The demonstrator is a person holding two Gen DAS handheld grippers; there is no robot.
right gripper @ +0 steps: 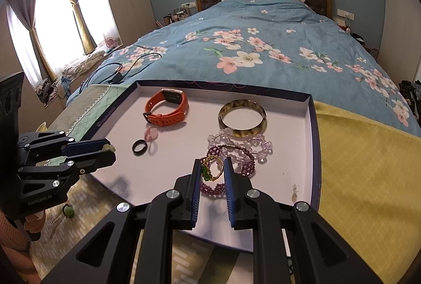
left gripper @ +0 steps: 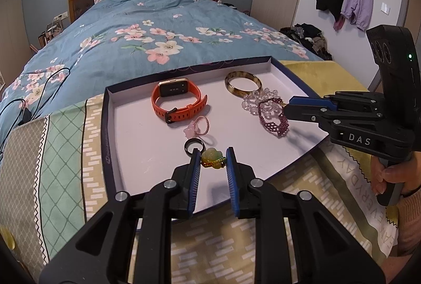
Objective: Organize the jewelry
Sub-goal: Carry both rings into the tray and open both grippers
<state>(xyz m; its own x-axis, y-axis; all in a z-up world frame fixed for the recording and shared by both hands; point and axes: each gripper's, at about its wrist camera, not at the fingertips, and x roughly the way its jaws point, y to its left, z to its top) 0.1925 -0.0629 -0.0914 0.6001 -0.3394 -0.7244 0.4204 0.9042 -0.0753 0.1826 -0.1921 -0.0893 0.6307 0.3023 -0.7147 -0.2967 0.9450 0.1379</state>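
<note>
Bedroom, tray on bed foot | left gripper nearly closed, clamping green flower ring above tray's near edge | right gripper nearly closed, pinching gold beaded ring over purple bracelet | orange watch, bangle at far side.

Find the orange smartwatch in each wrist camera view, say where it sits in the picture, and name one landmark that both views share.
Left wrist view: the orange smartwatch lies in the far left part of the box lid, left of the amber bangle.
Right wrist view: the orange smartwatch lies at the lid's far left, above the black ring.
Shared landmark: the amber bangle, to the watch's right in both views.
</note>
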